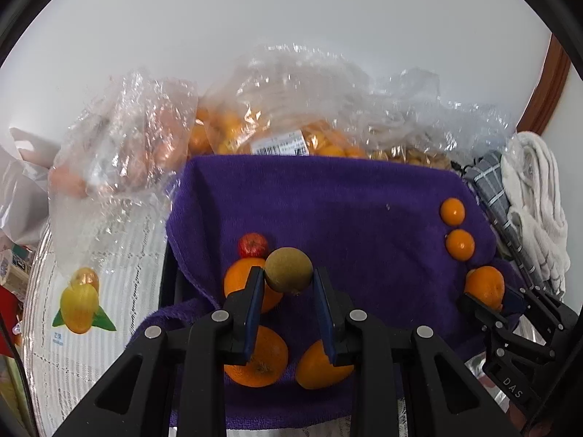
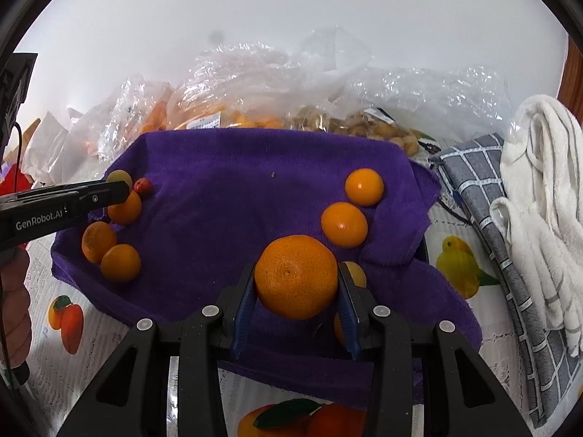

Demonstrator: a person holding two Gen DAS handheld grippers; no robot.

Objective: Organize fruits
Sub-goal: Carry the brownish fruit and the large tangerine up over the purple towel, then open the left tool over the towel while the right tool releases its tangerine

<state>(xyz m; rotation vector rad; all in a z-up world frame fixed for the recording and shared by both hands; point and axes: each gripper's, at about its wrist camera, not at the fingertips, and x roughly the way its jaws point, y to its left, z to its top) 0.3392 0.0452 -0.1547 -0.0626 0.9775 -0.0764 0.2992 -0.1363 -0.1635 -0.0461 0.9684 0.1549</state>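
Left claw (image 1: 288, 284) (marked "GenRobot.AI") grips a kiwi (image 1: 288, 270); right claw (image 2: 296, 287) grips a mandarin (image 2: 296, 276).

A: What covers the table?
B: A fruit-print cloth (image 2: 455, 240). A purple towel (image 2: 233, 182) lies on it.
A: Around the towel?
B: Clear bags (image 1: 277, 109) behind, checked cloth (image 2: 484, 196) right.
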